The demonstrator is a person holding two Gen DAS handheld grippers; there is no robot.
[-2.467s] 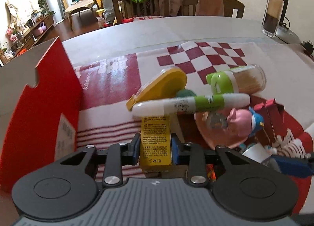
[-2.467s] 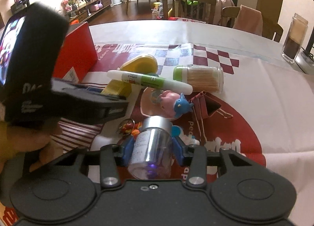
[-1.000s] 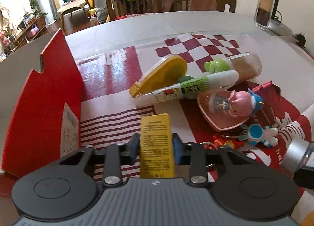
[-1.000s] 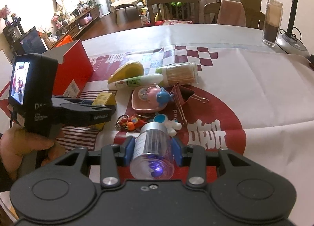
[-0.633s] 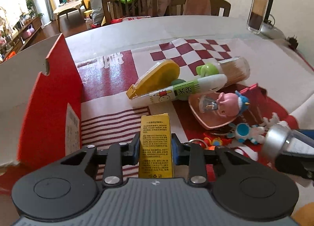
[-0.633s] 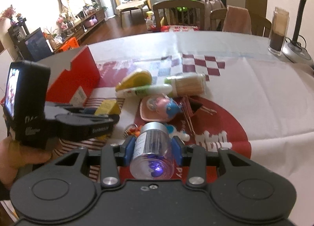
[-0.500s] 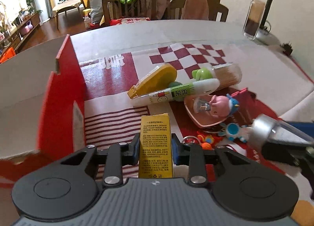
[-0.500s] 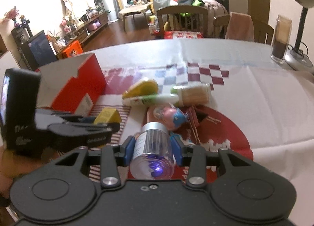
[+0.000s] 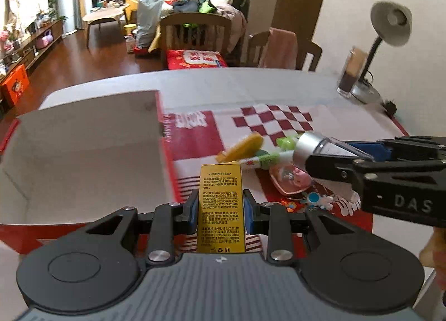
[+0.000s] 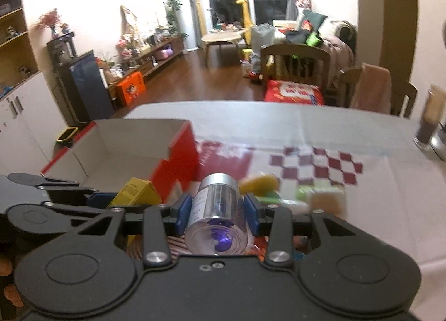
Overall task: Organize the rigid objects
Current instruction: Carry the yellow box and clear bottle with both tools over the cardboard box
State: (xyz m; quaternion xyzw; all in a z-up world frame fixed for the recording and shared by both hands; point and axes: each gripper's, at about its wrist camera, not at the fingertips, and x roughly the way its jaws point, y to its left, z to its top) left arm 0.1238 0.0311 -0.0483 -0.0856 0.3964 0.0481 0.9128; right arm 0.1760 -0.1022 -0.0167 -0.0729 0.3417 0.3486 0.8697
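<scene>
1. Left gripper is clamped on the yellow carton, long axis pointing to 12 o'clock.
2. Right gripper is clamped on the clear jar.
3. The red box lies open at 10 o'clock; the left gripper is nearer.
4. Both loads are now raised higher than 0.5 s ago.

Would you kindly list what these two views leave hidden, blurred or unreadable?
- Left wrist view: the lower end of the yellow carton is hidden behind the left gripper; its print is too small to read.
- Left wrist view: the near floor of the red box is hidden by its front wall.
- Right wrist view: items behind the clear jar in the right gripper are motion-blurred.
</scene>
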